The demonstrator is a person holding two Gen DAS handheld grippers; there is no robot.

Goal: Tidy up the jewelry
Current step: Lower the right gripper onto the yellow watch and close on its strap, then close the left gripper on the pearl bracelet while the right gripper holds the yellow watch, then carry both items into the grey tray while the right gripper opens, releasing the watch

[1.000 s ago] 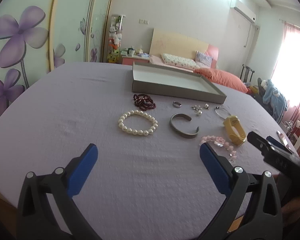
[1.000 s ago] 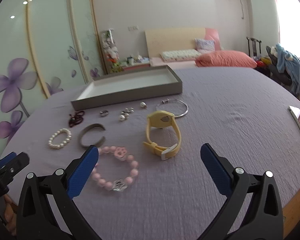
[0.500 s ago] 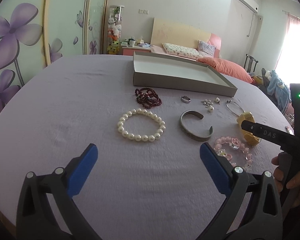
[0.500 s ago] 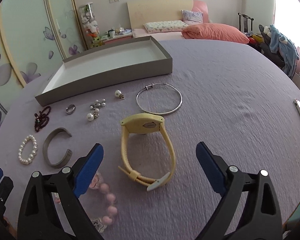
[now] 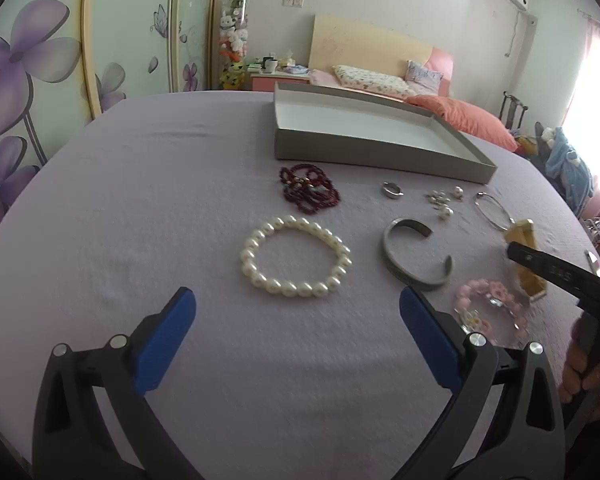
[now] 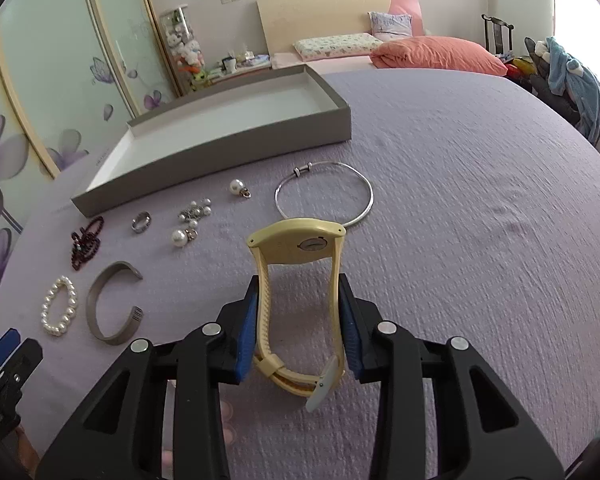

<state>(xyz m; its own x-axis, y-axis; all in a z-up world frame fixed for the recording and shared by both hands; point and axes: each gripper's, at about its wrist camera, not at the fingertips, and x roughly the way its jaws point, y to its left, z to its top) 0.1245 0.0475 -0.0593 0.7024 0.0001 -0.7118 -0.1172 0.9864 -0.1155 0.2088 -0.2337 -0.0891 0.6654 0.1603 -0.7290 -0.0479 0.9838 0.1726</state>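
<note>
R gripper (image 6: pixel 298 320) jaws just closed onto yellow watch (image 6: pixel 298 280) strap — L gripper (image 5: pixel 298 344) wide, empty.

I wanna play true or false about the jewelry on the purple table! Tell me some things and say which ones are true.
1. The right gripper is squeezing the yellow watch. True; its jaws have just been closing and now press the strap from both sides.
2. The gray tray is full of jewelry. False; it is empty.
3. The left gripper holds the pearl bracelet. False; it is open with nothing between its pads, and the bracelet lies on the cloth ahead of it.
4. The thin silver bangle lies on the table just beyond the watch. True.
5. The gray cuff sits inside the tray. False; it lies on the table beside the pearl bracelet.
</note>
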